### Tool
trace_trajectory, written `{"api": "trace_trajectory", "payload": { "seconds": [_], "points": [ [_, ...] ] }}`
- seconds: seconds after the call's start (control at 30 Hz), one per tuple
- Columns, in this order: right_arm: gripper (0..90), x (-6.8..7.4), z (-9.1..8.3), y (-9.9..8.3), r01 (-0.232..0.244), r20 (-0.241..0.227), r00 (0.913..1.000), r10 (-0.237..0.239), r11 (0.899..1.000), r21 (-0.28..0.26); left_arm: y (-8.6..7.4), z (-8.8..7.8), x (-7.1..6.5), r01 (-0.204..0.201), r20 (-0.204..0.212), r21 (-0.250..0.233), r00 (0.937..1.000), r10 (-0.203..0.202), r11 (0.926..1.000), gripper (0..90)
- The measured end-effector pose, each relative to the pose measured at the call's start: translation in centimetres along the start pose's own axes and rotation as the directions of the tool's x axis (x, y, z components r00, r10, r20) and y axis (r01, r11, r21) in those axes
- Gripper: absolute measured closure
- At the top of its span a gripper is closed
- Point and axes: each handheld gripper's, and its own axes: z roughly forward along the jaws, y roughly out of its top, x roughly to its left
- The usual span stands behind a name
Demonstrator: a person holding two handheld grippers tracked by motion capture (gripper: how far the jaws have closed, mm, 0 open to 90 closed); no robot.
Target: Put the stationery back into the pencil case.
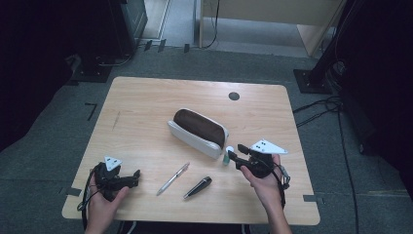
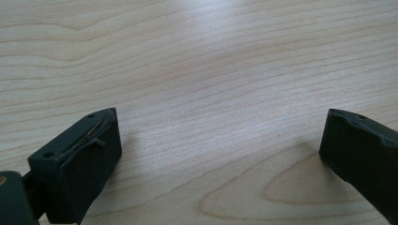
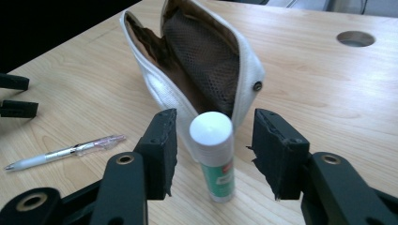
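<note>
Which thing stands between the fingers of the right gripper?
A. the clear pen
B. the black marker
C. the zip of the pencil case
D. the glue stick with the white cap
D. In the right gripper view the glue stick stands upright on the table between the two fingers of the right gripper, with a gap on each side, just in front of the open pencil case.

Hand-held gripper (image 2: 220, 154) jaws wide apart over bare tabletop (image 2: 211, 61).
</note>
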Motion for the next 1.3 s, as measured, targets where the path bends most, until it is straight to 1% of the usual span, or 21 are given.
{"api": "trace_trajectory", "payload": {
  "seconds": [0.1, 0.2, 0.27, 0.3, 0.37, 0.57, 0.6, 0.67, 0.73, 0.83, 0.97, 1.2, 1.3],
  "points": [
    [51.6, 0.3, 0.8, -0.2, 0.006, -0.001, 1.0000, -0.006, 1.000, 0.008, 0.0, 0.0, 0.0, 0.000, 0.000, 0.000, 1.0000, 0.000, 1.0000, 0.0],
    [52.0, 0.7, 1.5, -0.2, 0.027, 0.018, 0.9995, -0.027, 1.000, 0.014, 0.0, 0.0, 0.0, 0.001, 0.001, 0.000, 1.0000, -0.001, 1.0000, 0.0],
    [52.8, 0.9, 1.9, -0.3, 0.049, 0.043, 0.9979, -0.049, 0.999, 0.020, 0.0, 0.0, 0.0, 0.000, 0.001, 0.001, 1.0000, 0.000, 1.0000, 0.0],
    [53.9, 0.9, 2.0, -0.3, 0.051, 0.053, 0.9972, -0.052, 0.998, 0.023, 0.0, 0.0, 0.0, -0.001, 0.002, 0.000, 1.0000, 0.001, 1.0000, 0.0],
    [56.4, 0.9, 2.2, -0.4, 0.040, 0.059, 0.9974, -0.041, 0.999, 0.026, 0.0, 0.0, 0.0, -0.002, 0.003, 0.000, 1.0000, 0.002, 1.0000, 0.0],
    [63.5, 0.6, 2.5, -0.8, 0.038, 0.061, 0.9973, -0.041, 0.999, 0.039, 0.0, 0.0, 0.0, 0.001, 0.003, -0.002, 1.0000, -0.001, 1.0000, 0.0],
    [64.2, 0.6, 2.5, -0.9, 0.042, 0.061, 0.9972, -0.044, 0.999, 0.034, 0.0, 0.0, 0.0, -0.002, 0.004, 0.000, 1.0000, 0.002, 1.0000, 0.0],
    [65.6, 0.5, 2.3, -0.9, 0.045, 0.078, 0.9958, -0.047, 0.999, 0.026, 0.0, 0.0, 0.0, 0.001, 0.003, -0.002, 1.0000, -0.001, 1.0000, 0.0],
    [65.8, 0.4, 2.1, -0.8, 0.038, 0.066, 0.9970, -0.040, 0.999, 0.029, 0.0, 0.0, 0.0, 0.000, 0.003, -0.002, 1.0000, 0.000, 1.0000, 0.0],
    [65.8, 0.5, 1.9, -0.8, 0.047, 0.070, 0.9963, -0.049, 0.998, 0.029, 0.0, 0.0, 0.0, 0.001, 0.003, -0.002, 1.0000, -0.001, 1.0000, 0.0],
    [65.8, 0.5, 1.5, -0.6, 0.040, 0.062, 0.9972, -0.041, 0.999, 0.012, 0.0, 0.0, 0.0, 0.000, 0.004, -0.002, 1.0000, 0.000, 1.0000, 0.0],
    [65.8, 0.6, 0.2, 0.5, 0.034, 0.066, 0.9973, -0.033, 0.999, -0.015, 0.0, 0.0, 0.0, -0.002, 0.004, 0.001, 1.0000, 0.002, 1.0000, 0.0],
    [65.8, 0.7, -0.5, 1.2, 0.038, 0.070, 0.9969, -0.035, 0.999, -0.038, 0.0, 0.0, 0.0, -0.002, 0.004, 0.001, 1.0000, 0.002, 1.0000, 0.0]
  ]
}}
